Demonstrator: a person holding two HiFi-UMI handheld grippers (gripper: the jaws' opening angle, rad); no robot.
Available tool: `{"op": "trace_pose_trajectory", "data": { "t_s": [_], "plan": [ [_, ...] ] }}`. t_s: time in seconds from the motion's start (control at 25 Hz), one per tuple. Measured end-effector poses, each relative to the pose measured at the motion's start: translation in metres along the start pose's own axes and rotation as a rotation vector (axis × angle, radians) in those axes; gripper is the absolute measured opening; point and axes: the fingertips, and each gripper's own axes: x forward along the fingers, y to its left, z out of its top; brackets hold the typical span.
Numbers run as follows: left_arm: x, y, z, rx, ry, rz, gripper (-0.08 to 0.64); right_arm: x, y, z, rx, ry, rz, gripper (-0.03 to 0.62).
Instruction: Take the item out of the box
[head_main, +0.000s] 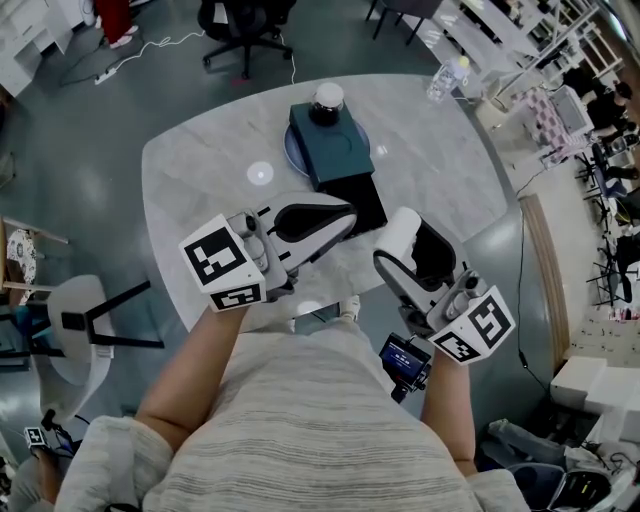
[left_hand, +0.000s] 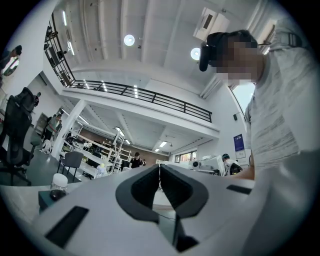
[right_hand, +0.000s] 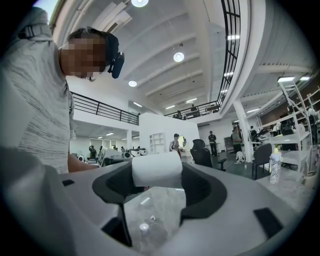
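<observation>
A dark teal box (head_main: 330, 148) lies on a round plate at the far middle of the marble table (head_main: 200, 160), with its black part (head_main: 358, 200) open toward me. A small jar (head_main: 328, 100) stands on the box's far end; the left gripper view shows the jar (left_hand: 58, 186) low at left. My right gripper (head_main: 398, 242) is shut on a white roll (head_main: 403, 228), held above the table's near right edge; the right gripper view shows the white roll (right_hand: 156, 169) between the jaw tips. My left gripper (head_main: 343, 216) hovers just short of the box, jaws together, empty.
A clear water bottle (head_main: 447, 78) stands at the table's far right edge, and the right gripper view shows the bottle (right_hand: 274, 165) too. A small white disc (head_main: 260, 173) lies left of the box. An office chair (head_main: 245, 30) stands beyond the table, a stool (head_main: 85, 330) to its left.
</observation>
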Motion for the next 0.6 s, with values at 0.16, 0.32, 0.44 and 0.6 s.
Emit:
{"op": "trace_pose_trajectory", "data": {
  "t_s": [0.16, 0.32, 0.44, 0.6],
  "plan": [
    [-0.0018, -0.0011, 0.0019, 0.002, -0.003, -0.002, 0.021, 0.0020, 0.0027, 0.0023, 0.009, -0.006, 0.012, 0.313],
    [-0.0024, -0.0021, 0.0027, 0.003, -0.007, -0.005, 0.021, 0.0022, 0.0039, 0.0040, 0.008, -0.010, 0.015, 0.313],
    [-0.0026, -0.0018, 0.0014, 0.002, -0.007, -0.007, 0.021, 0.0022, 0.0034, 0.0027, 0.011, -0.010, 0.015, 0.313],
    [-0.0016, -0.0015, 0.0008, 0.001, -0.004, -0.009, 0.020, 0.0027, 0.0026, 0.0025, 0.011, -0.010, 0.018, 0.313]
  ]
}}
